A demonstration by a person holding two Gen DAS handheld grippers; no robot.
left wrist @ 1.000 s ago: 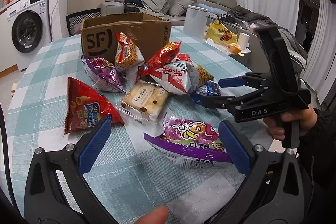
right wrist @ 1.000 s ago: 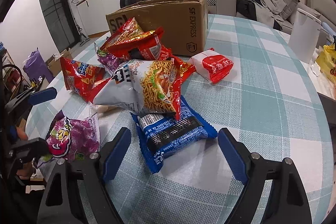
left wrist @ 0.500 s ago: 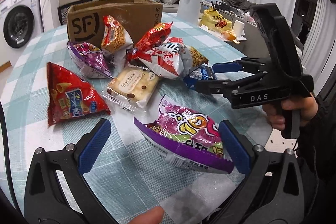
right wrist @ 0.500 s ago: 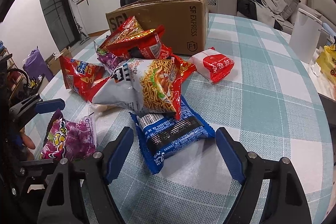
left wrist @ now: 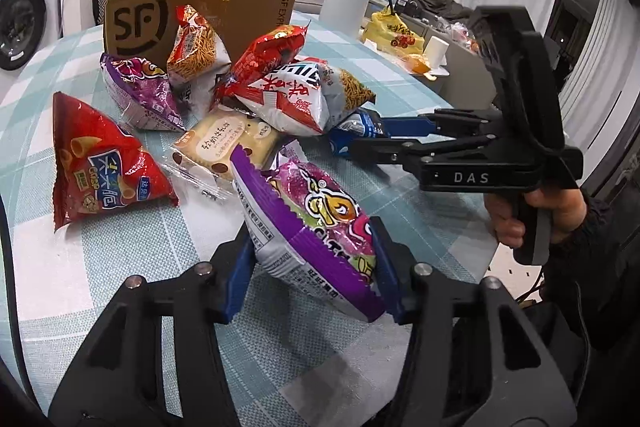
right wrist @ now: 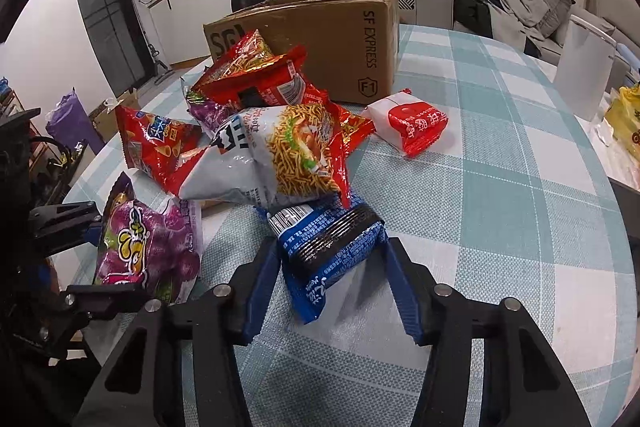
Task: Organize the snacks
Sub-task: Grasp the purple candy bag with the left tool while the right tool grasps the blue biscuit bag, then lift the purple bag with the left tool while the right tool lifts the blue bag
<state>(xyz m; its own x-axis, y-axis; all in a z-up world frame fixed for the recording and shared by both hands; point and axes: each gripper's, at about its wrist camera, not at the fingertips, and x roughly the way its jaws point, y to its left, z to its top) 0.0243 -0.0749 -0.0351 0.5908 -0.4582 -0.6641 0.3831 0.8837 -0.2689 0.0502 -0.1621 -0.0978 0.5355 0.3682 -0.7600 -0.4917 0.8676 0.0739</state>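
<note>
My left gripper (left wrist: 312,267) is shut on the purple snack bag (left wrist: 316,219) and holds it tilted up off the checked table; the bag also shows in the right wrist view (right wrist: 148,247). My right gripper (right wrist: 332,279) is shut on the blue biscuit pack (right wrist: 328,247), whose far end lies under the grey noodle-snack bag (right wrist: 272,159). The right gripper also shows in the left wrist view (left wrist: 360,139). A pile of snacks lies in front of the open SF cardboard box (left wrist: 200,15): a red cone-snack bag (left wrist: 100,163), a cake pack (left wrist: 224,147) and another purple bag (left wrist: 136,91).
A small red and white pack (right wrist: 412,127) lies alone to the right of the box (right wrist: 340,43). A white bin (right wrist: 584,67) and a yellow bag (left wrist: 392,31) stand at the table's far right. A washing machine and a sofa are behind.
Both grippers have closed from wide open. The left one has gripped the purple bag and lifted it. The right one has moved forward and gripped the blue pack.
</note>
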